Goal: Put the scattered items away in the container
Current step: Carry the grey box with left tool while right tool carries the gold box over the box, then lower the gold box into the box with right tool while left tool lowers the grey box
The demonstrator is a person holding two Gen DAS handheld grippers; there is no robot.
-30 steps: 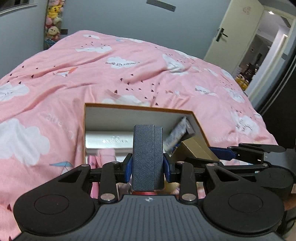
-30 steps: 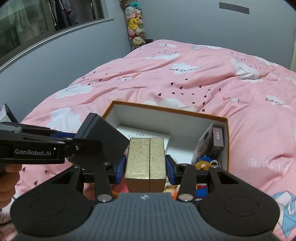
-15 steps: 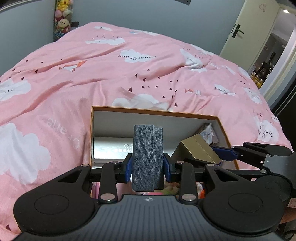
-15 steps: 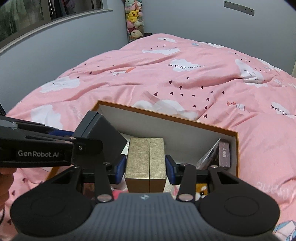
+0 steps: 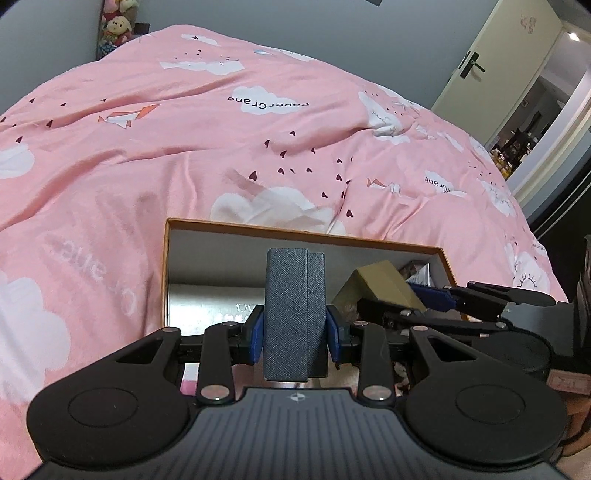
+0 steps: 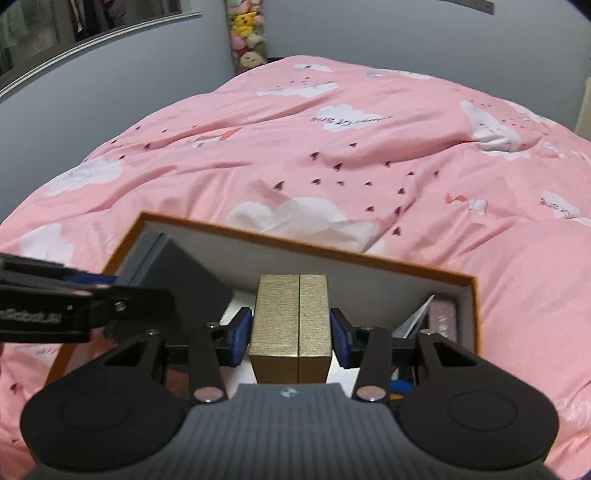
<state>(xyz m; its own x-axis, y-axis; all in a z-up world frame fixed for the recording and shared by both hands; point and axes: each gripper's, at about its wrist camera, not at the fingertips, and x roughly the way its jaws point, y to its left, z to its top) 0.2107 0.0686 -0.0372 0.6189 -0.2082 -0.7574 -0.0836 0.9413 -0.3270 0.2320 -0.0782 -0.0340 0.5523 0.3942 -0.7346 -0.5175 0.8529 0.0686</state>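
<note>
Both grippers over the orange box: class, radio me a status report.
Left gripper shut on dark grey box; right gripper shut on gold box. Both over the orange-rimmed container. Container already part full; nothing blocks the way down.

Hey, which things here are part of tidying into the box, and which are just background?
Job:
- dark grey textured box, held in left tongs
- gold ribbed box, held in right tongs
- orange-rimmed open cardboard container

Background:
- pink cloud-print duvet
- stuffed toys
- cream door

Dim, flat indoor light; fisheye-bent edges; right view blurred, perhaps by motion.
</note>
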